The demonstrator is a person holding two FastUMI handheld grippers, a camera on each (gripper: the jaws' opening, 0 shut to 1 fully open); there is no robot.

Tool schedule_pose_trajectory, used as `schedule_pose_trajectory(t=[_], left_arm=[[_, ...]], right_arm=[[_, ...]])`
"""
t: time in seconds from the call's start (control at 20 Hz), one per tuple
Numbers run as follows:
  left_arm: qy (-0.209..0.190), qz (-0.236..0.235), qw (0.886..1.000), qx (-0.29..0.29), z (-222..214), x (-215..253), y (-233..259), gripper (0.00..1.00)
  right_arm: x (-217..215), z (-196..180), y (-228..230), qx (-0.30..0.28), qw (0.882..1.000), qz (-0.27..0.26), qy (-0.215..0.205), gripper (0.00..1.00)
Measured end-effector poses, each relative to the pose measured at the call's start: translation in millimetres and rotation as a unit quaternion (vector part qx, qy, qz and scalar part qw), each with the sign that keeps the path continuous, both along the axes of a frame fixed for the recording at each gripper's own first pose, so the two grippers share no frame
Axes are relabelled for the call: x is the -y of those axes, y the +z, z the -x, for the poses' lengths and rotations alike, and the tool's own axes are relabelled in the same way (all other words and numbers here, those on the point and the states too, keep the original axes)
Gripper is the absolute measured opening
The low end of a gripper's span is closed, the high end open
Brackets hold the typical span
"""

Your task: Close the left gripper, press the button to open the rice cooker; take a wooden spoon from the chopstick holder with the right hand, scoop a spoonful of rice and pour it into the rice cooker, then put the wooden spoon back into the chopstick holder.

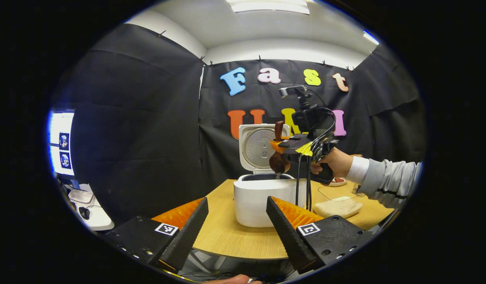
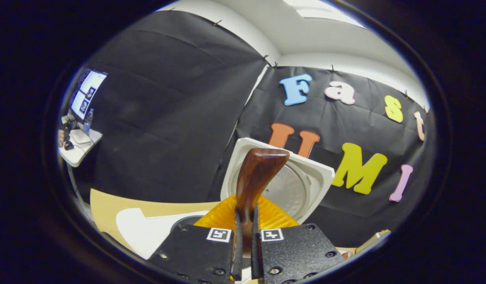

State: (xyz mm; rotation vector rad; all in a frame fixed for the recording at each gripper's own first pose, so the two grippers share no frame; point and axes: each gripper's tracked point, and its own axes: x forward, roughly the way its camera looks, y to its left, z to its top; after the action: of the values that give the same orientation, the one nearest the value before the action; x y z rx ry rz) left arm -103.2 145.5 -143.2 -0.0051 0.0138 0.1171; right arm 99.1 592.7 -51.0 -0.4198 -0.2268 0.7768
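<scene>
Right gripper (image 2: 243, 236): fingers drawn tight on the dark brown wooden spoon (image 2: 255, 177), gripped low on the handle, whose butt end is seen rising ahead of the fingers in the right gripper view. In the left gripper view the spoon's bowl (image 1: 277, 162) is seen hanging downward over the open mouth of the white rice cooker (image 1: 262, 205), its square lid (image 1: 254, 148) raised upright behind.

Left gripper (image 1: 237, 225): fingers spread wide, nothing held, kept low at the near edge of the pale wooden table (image 1: 227, 232), well apart from the cooker.

Step judged in hand: rice being tipped into the pot; grains cannot be made out. Next move would call for the spoon to be righted, lifted clear of the rim and carried to the chopstick holder.

Pose: right hand (image 1: 333, 161) reached in from the right side, grey sleeve (image 1: 388, 179) roughly level, wrist turned so the spoon points down.
</scene>
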Motion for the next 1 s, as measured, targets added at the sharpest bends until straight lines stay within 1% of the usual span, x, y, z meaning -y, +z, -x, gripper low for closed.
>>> schedule_pose_trajectory(t=[0.1,0.3,0.45,0.6,0.7,0.9,1.0], left_arm=[[-0.001,-0.003,1.000,0.001,2.6,0.8,2.6,0.95],[-0.001,-0.004,1.000,0.006,5.8,1.0,6.6,0.94],[-0.001,-0.003,1.000,0.006,5.1,4.0,10.0,0.94],[-0.003,-0.006,1.000,0.009,5.5,12.1,15.7,0.94],[0.000,-0.005,1.000,0.012,2.3,17.5,21.5,0.94],[-0.018,0.008,1.000,0.015,-4.6,42.5,28.3,0.94],[-0.024,0.003,1.000,0.017,-7.1,54.5,32.2,0.94]], right_arm=[[5.8,4.7,5.1,0.000,1.000,-0.013,-0.018,0.14],[19.2,10.2,13.7,-0.003,0.999,-0.030,-0.023,0.14],[35.1,10.8,17.7,0.002,0.999,-0.031,-0.032,0.14],[63.9,13.3,23.0,0.008,0.999,-0.033,-0.039,0.14],[85.7,15.0,24.3,0.000,0.998,-0.040,-0.048,0.14],[132.5,23.4,32.8,-0.019,0.996,-0.062,-0.063,0.15],[157.9,26.3,40.2,-0.016,0.995,-0.072,-0.072,0.15]])
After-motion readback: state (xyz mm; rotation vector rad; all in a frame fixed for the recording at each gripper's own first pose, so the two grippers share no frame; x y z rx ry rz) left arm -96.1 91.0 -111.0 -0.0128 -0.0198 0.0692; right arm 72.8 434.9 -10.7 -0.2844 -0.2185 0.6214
